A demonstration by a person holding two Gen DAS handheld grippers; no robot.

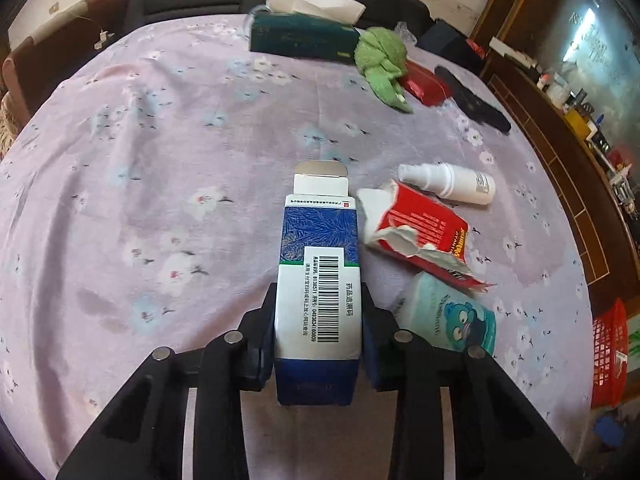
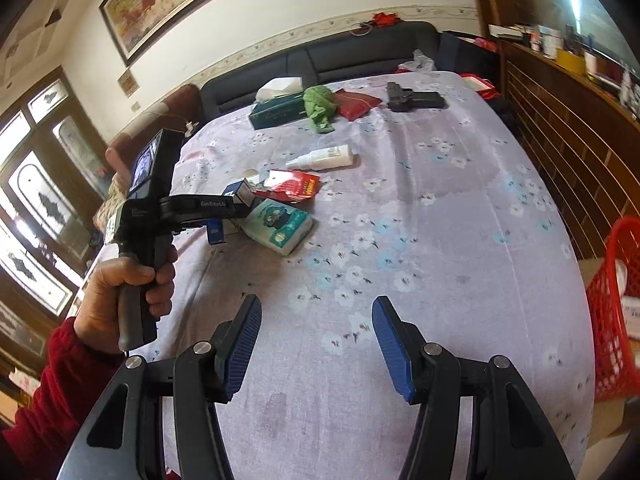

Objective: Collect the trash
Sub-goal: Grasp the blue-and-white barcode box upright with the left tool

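My left gripper (image 1: 319,292) is shut on a blue and white carton (image 1: 316,264) with a barcode; its pads press on both long sides and its open flap points away from me. The right wrist view shows that gripper (image 2: 224,216) in a hand with a red sleeve, the carton (image 2: 240,192) at its tip over the lilac flowered tablecloth (image 2: 440,240). Right of the carton lie a torn red box (image 1: 424,232), a white spray bottle (image 1: 452,182) and a teal tissue pack (image 1: 448,316). My right gripper (image 2: 316,308) stands open over bare cloth, nothing between its fingers.
At the table's far side are a dark green tissue box (image 1: 300,40), a green cloth (image 1: 380,64), a red pouch (image 1: 424,84) and a black object (image 1: 472,100). A red mesh basket (image 2: 616,312) stands off the right edge. A dark sofa (image 2: 360,52) runs behind.
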